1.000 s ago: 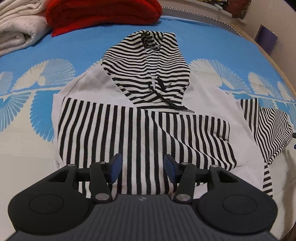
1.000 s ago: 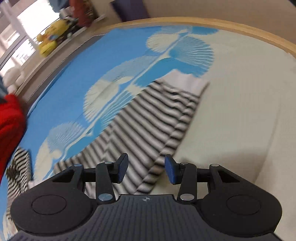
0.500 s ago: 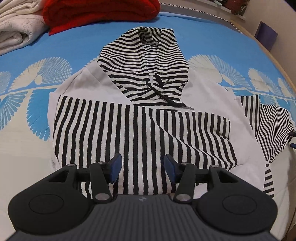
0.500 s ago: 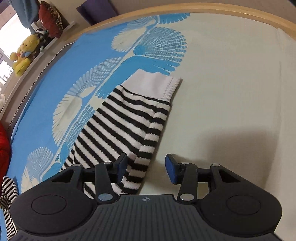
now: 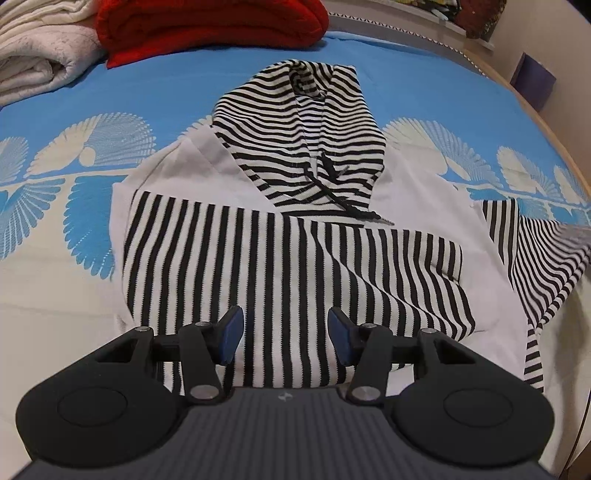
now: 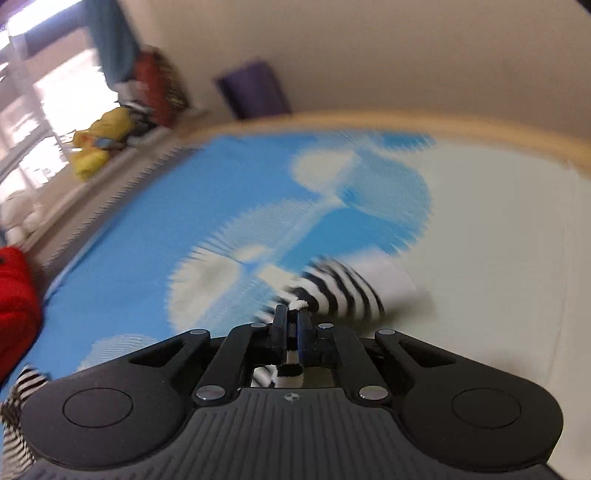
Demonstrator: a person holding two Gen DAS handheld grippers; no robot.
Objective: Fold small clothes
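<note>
The right gripper (image 6: 291,314) is clamped on the striped sleeve (image 6: 343,288); carry it slowly across the hoodie (image 5: 295,266) on the bed (image 5: 55,277), keeping the cuff flat. The left gripper (image 5: 285,332) hovers apart above the hem.

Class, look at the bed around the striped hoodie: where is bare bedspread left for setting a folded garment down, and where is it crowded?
Bare bedspread lies beside the hoodie on the side away from its spread sleeve, and a blue strip runs between the hood and the red blanket. It is crowded by that blanket and the cream blanket.
</note>
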